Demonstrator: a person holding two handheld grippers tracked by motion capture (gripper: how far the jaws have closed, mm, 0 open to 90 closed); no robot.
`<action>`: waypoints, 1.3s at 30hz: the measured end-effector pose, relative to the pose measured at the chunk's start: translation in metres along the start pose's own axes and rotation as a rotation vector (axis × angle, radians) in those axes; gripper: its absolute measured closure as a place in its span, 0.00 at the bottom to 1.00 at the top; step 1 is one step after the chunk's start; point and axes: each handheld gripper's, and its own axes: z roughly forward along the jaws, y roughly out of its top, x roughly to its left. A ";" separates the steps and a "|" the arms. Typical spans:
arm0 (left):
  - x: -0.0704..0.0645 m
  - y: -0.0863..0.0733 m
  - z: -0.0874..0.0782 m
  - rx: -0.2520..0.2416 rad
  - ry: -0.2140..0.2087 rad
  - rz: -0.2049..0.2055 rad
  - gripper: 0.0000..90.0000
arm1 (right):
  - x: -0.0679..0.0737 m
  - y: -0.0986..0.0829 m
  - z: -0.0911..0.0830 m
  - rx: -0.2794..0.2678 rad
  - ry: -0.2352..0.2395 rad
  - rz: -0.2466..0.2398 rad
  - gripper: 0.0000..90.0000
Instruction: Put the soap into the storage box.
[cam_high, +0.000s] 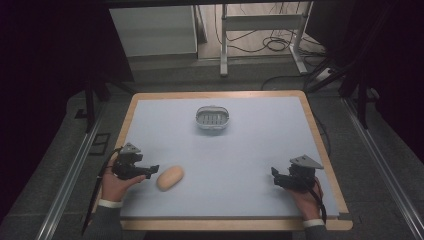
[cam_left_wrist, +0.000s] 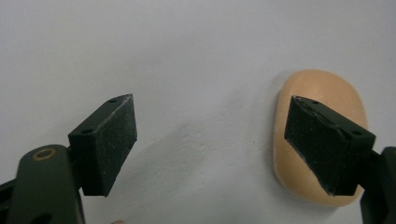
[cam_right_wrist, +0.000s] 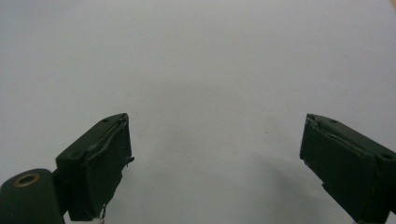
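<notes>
Near the desk's (cam_high: 260, 150) front left corner, the left claw (cam_high: 150, 170) hangs with its jaws apart just beside a tan oval soap bar (cam_high: 170, 178), which lies flat on the blue surface; in the left gripper view the soap bar (cam_left_wrist: 308, 93) sits off-centre behind one jaw. The step looks like the approach to a grasp: the claw needs shifting to straddle the bar before it shuts. Near the front right corner the right claw (cam_high: 274, 174) rests spread and empty. Toward the far edge stands a grey soap dish (cam_high: 212, 120). No writing is legible.
</notes>
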 end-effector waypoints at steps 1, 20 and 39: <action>0.000 0.000 0.000 -0.001 0.002 0.001 0.19 | -0.001 0.000 0.000 0.002 0.010 -0.001 0.10; -0.003 0.000 -0.006 -0.025 0.000 0.007 0.19 | -0.002 -0.002 -0.004 -0.041 0.019 0.006 0.11; -0.010 0.014 -0.015 0.032 0.032 0.035 0.21 | -0.004 -0.002 -0.004 -0.044 0.030 0.031 0.11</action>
